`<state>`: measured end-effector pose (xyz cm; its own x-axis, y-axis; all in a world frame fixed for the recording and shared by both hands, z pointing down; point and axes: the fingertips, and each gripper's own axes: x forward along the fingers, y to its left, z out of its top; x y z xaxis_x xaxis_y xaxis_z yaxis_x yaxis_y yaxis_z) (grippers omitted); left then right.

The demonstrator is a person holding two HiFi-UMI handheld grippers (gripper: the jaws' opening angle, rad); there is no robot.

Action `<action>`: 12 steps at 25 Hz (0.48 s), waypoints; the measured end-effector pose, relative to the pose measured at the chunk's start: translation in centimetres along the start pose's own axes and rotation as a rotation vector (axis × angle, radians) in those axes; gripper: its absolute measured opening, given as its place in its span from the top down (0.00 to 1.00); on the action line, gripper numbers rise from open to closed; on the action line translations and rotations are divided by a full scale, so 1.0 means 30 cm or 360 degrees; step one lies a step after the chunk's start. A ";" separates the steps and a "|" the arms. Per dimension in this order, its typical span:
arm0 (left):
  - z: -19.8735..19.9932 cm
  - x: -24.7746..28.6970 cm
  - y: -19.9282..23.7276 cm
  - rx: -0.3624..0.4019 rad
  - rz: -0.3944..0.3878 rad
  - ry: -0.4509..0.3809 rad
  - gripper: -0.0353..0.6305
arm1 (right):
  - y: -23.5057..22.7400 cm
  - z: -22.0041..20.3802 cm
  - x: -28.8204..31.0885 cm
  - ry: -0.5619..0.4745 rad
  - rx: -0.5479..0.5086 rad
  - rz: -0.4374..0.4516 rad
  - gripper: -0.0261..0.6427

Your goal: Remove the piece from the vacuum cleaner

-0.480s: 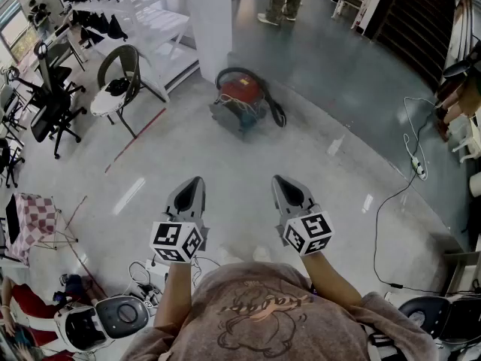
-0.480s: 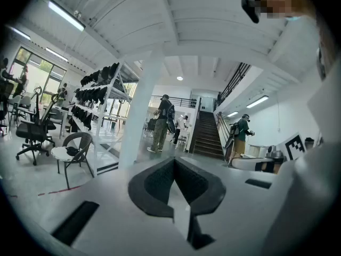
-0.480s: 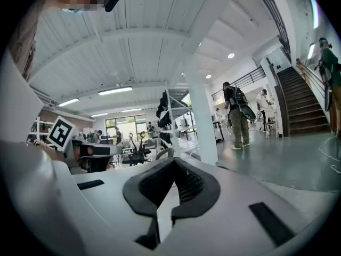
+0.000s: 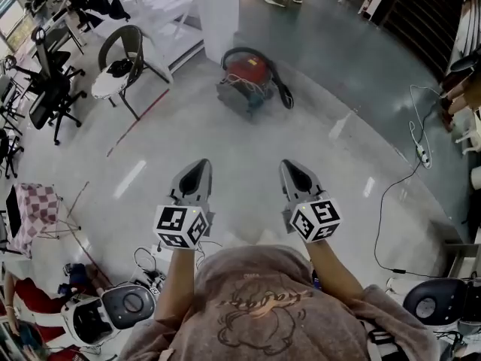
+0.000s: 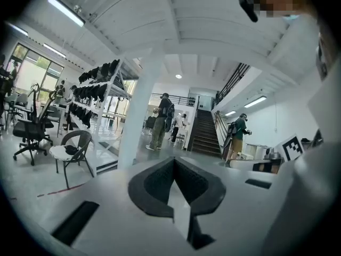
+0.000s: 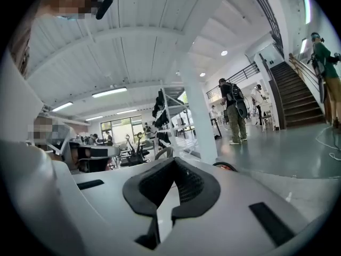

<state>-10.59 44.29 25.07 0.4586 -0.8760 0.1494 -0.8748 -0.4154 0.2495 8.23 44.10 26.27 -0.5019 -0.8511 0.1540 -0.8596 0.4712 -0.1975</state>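
The red vacuum cleaner (image 4: 248, 77) stands on the grey floor some way ahead of me, with a black hose (image 4: 282, 92) looped round it. Which piece comes off it I cannot make out from here. My left gripper (image 4: 200, 165) and right gripper (image 4: 288, 165) are held side by side, well short of the vacuum cleaner, both pointing towards it. Both are shut with nothing between the jaws. In the right gripper view only a red sliver of the vacuum cleaner (image 6: 228, 167) peeks over the right gripper (image 6: 173, 161). The left gripper (image 5: 174, 161) hides it in its own view.
A white column (image 4: 219, 10) rises just behind the vacuum cleaner. A wicker chair (image 4: 120, 62) and an office chair (image 4: 46, 89) stand at the left. A power strip (image 4: 422, 153) with cables lies at the right. Headsets (image 4: 124, 305) lie by my feet. People stand further back.
The whole scene, grippers included, has slid slightly up in the head view. Both grippers stay shut and side by side, and the vacuum cleaner has not moved on the floor.
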 end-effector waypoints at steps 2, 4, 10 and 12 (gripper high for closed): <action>-0.013 -0.009 0.018 -0.0002 -0.0024 0.0002 0.94 | 0.017 -0.022 0.011 0.0002 -0.0007 -0.0017 0.97; -0.016 -0.015 0.039 -0.0010 -0.0047 -0.0008 0.94 | 0.038 -0.036 0.021 -0.0006 -0.0011 -0.0026 0.97; -0.015 -0.015 0.114 -0.0026 -0.0064 -0.0009 0.94 | 0.106 -0.051 0.062 0.0005 -0.0046 -0.0023 0.97; -0.013 0.008 0.142 -0.0031 -0.0060 -0.0010 0.94 | 0.100 -0.052 0.094 0.0008 -0.0049 -0.0026 0.97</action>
<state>-14.14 42.40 26.54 0.4902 -0.8613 0.1336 -0.8535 -0.4434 0.2737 4.08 43.46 27.63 -0.4883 -0.8575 0.1620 -0.8701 0.4643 -0.1652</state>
